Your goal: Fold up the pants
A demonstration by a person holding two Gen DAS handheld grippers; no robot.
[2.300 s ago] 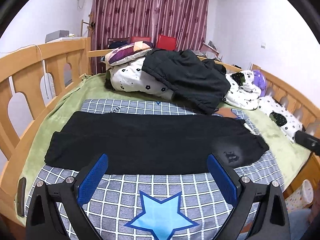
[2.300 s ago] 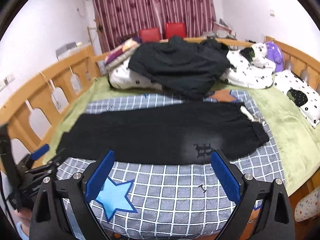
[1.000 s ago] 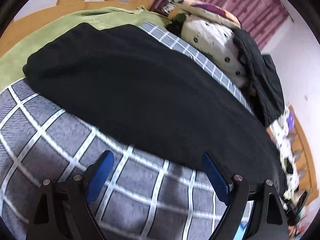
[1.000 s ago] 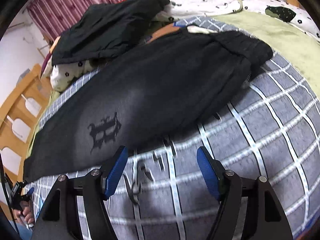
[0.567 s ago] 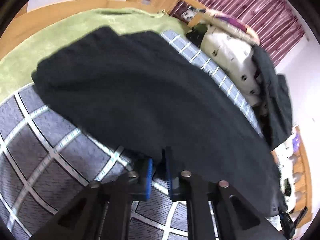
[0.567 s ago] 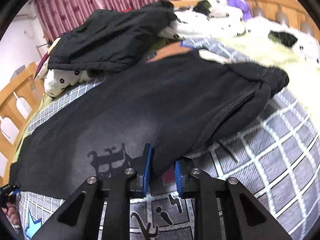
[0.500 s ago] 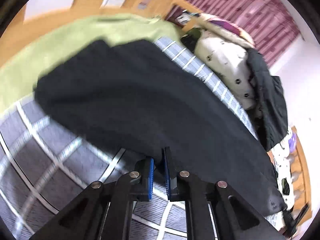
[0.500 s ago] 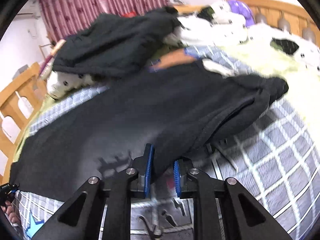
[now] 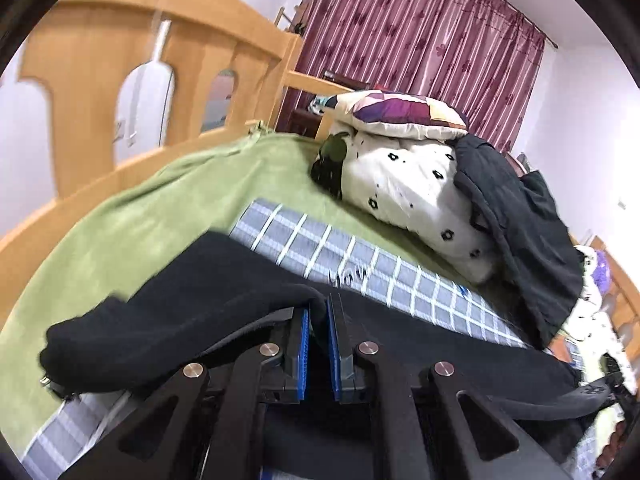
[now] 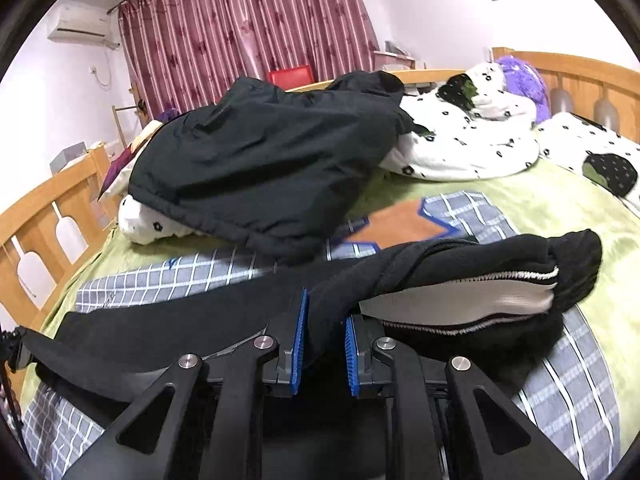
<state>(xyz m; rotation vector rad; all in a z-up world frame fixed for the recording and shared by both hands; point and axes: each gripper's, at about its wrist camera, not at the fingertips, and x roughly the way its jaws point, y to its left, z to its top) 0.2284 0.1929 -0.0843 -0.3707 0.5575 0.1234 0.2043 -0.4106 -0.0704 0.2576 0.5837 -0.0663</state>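
Note:
Black pants [image 9: 192,320] lie lengthwise across a grey checked blanket [image 9: 360,264] on the bed. My left gripper [image 9: 318,312] is shut on their near edge toward the leg end, and the cloth is lifted off the blanket. In the right wrist view the same pants [image 10: 460,264] hang from my right gripper [image 10: 325,308], which is shut on the near edge by the waist. The waistband is turned up and shows its white lining [image 10: 460,300]. The far edge of the pants still rests on the blanket [image 10: 192,272].
A black jacket [image 10: 272,160] lies on white flowered bedding [image 10: 472,144] behind the pants. A patchwork pillow [image 9: 400,114] tops the pile. Wooden bed rails [image 9: 132,60] run along the left and far right. A green bedspread [image 9: 132,216] borders the checked blanket.
Both grippers shut on the near edge of the pants and rose, pulling that edge up off the blanket toward the far side. The waistband has flipped to show its white lining.

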